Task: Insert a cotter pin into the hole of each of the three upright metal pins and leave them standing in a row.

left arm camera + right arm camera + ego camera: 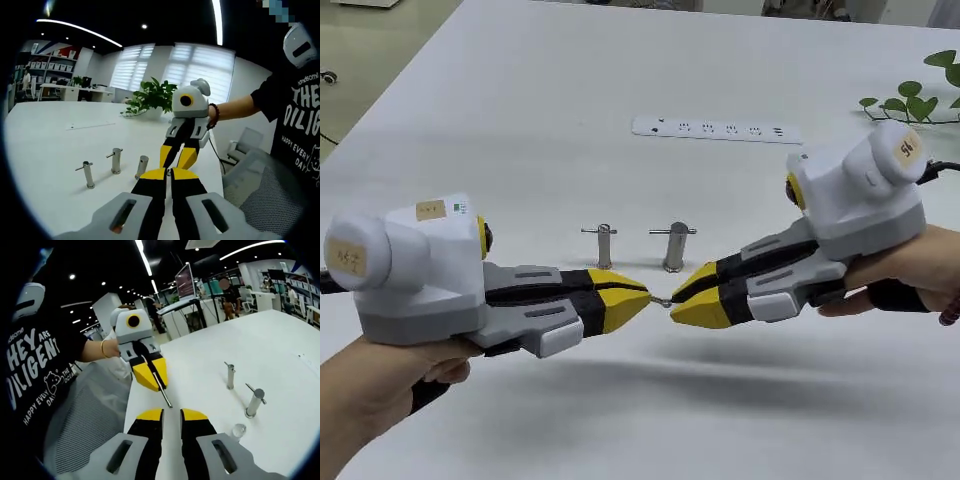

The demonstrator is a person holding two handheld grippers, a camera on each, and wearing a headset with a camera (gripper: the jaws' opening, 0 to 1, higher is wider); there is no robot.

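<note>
Above the table (520,110), the left gripper (643,296) is clamped on a cotter pin (162,389) aimed at the right gripper (677,294), whose jaws stand slightly parted, so a mistimed handover could drop it before it reaches the bare 3rd metal pin (142,166) beside the 2 fitted metal pins (674,248).

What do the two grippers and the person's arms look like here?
Both the left gripper and right gripper have labelled white tops, grey bodies and black jaws tipped yellow. The person wears a black T-shirt with white lettering and a dark bead bracelet.
</note>
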